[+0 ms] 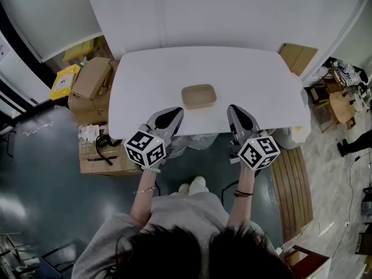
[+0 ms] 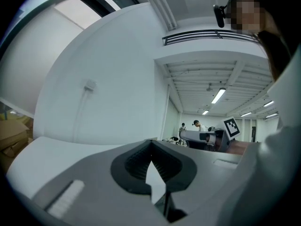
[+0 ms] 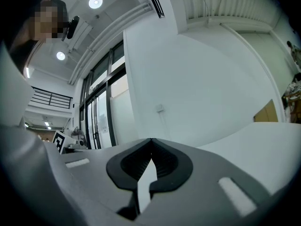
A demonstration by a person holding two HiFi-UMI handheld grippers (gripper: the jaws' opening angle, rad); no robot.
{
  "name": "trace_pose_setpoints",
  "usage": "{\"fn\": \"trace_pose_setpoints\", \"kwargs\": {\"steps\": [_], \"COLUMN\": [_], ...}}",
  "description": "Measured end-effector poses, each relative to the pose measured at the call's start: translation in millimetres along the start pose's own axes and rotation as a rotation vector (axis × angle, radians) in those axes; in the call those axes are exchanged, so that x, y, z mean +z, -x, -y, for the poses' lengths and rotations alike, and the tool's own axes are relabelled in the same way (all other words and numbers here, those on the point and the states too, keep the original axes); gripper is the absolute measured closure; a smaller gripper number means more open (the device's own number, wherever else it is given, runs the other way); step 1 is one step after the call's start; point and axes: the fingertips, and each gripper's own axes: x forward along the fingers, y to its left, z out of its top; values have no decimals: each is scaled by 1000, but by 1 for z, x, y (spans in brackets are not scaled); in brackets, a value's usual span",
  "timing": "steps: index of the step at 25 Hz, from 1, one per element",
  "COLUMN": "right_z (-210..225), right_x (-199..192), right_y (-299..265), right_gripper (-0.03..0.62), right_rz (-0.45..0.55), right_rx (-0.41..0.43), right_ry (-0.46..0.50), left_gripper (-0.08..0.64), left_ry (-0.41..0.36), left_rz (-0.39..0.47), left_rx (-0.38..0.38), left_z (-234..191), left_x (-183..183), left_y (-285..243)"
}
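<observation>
A shallow tan rectangular dish [image 1: 199, 96] sits alone on the white table [image 1: 145, 74], near its front edge. My left gripper [image 1: 174, 113] hovers over the table's front edge, just left of and nearer than the dish, jaws shut with nothing between them. My right gripper [image 1: 233, 110] mirrors it to the dish's right, also shut and empty. In the left gripper view the left gripper's [image 2: 150, 144] dark pads meet at the tip; the tabletop [image 2: 51, 147] lies beyond and the dish is not seen. The right gripper view shows the right gripper [image 3: 151, 142] closed the same way, pointing at the white wall [image 3: 197, 79].
Cardboard boxes [image 1: 90, 86] and a yellow box [image 1: 64, 79] are stacked on the floor left of the table. A flat cardboard piece [image 1: 299, 57] leans at the back right. A slatted wooden bench [image 1: 293, 185] stands at the right. Distant people [image 2: 195, 124] stand beyond the table.
</observation>
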Motion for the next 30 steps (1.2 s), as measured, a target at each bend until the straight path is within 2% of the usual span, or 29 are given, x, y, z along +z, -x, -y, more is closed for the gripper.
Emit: {"fn": "trace_pose_setpoints", "kwargs": {"steps": [7, 21, 30], "right_z": [30, 90, 107], "right_x": [4, 7, -12], "right_y": [-22, -90, -118], "right_gripper": [580, 580, 580], "right_rz": [-38, -120, -181], "right_rx": [27, 139, 171], "right_ry": [-16, -32, -64], "left_gripper": [565, 566, 566], "left_ry": [23, 37, 73], "left_rz": [-3, 6, -27], "left_rx": [45, 165, 216], "left_z": [-13, -54, -74], "left_x": [-1, 2, -17], "left_y": [-27, -82, -95]}}
